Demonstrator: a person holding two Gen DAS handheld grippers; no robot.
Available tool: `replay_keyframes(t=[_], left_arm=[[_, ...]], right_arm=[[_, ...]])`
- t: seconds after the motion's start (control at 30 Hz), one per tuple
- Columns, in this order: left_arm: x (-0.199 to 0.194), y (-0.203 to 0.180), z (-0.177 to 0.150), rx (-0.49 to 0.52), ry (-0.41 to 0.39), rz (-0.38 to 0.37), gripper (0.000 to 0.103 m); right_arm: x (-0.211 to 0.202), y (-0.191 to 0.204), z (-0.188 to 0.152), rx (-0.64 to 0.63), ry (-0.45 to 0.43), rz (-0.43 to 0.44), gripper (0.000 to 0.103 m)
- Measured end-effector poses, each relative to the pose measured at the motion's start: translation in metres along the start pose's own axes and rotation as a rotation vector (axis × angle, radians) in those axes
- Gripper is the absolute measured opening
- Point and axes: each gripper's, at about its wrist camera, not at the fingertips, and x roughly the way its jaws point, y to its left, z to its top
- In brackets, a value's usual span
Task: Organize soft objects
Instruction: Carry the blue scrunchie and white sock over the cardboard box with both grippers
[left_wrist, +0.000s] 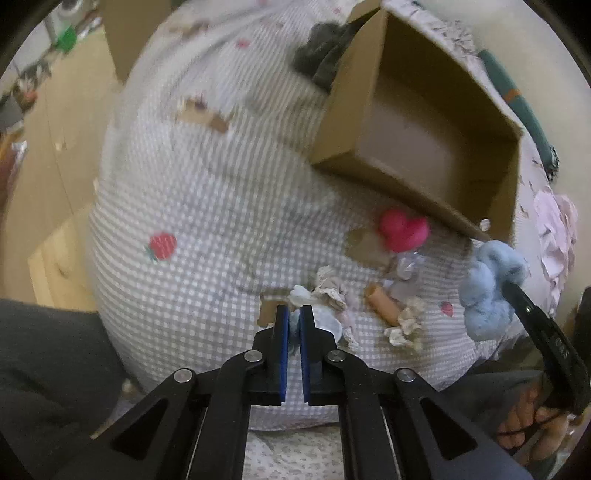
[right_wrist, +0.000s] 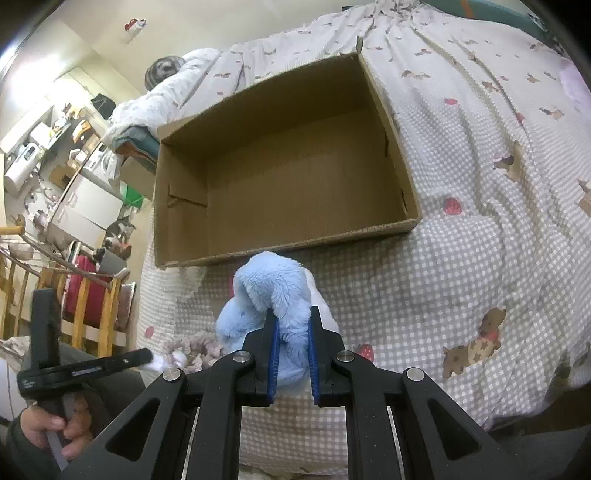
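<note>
- The right gripper (right_wrist: 291, 347) has its blue pads pressed into a fluffy blue plush toy (right_wrist: 264, 295), which hangs clear of the checked bedspread (right_wrist: 424, 295). From the left wrist view the same toy (left_wrist: 487, 291) dangles just beside the near corner of the cardboard box (left_wrist: 424, 147).
- The box (right_wrist: 288, 177) sits open on the bed just ahead of the toy, and I can see nothing in it, so the whole floor is free for a drop.
- The left gripper (left_wrist: 293, 325) hovers low over the small heap of soft things: its jaws stand nearly together, and something pale blue shows in the slit, but I cannot tell whether it is actually pinched.
- Around that heap lie a frilly beige scrunchie (left_wrist: 330, 291), a tan roll (left_wrist: 382, 304) and a pink plush (left_wrist: 402, 229) close under the box wall.
- To do this step well, I would lift the toy high enough that its loose lower part clears the near rim, carry it well past the edge, and only then let the pads part.
- Releasing too early risks the toy catching on the rim and tumbling back onto the bed.
- Dropping it toward a corner would leave room for the rest.
- The left side should keep low and out of the carrying path.
</note>
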Motion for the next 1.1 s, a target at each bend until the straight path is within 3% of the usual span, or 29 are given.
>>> replay_keyframes(t=[0.17, 0.43, 0.7, 0.9, 1.1], left_arm=[[-0.045, -0.014, 0.006, 0.093, -0.142, 0.080, 0.005], [-0.082, -0.028, 0.025, 0.170, -0.247, 0.105, 0.005], [-0.085, -0.065, 0.056, 0.209, -0.303, 0.088, 0.005], [-0.081, -0.096, 0.084, 0.278, -0.354, 0.096, 0.005], [-0.058, -0.115, 0.108, 0.311, -0.356, 0.098, 0.005]], right_arm=[[-0.009, 0.001, 0.003, -0.001, -0.023, 0.012, 0.015], [-0.029, 0.005, 0.010, 0.003, -0.062, 0.048, 0.015], [-0.048, 0.011, 0.038, -0.003, -0.116, 0.065, 0.015], [-0.047, 0.017, 0.071, -0.029, -0.139, 0.039, 0.015], [-0.034, 0.011, 0.098, -0.024, -0.180, 0.041, 0.015]])
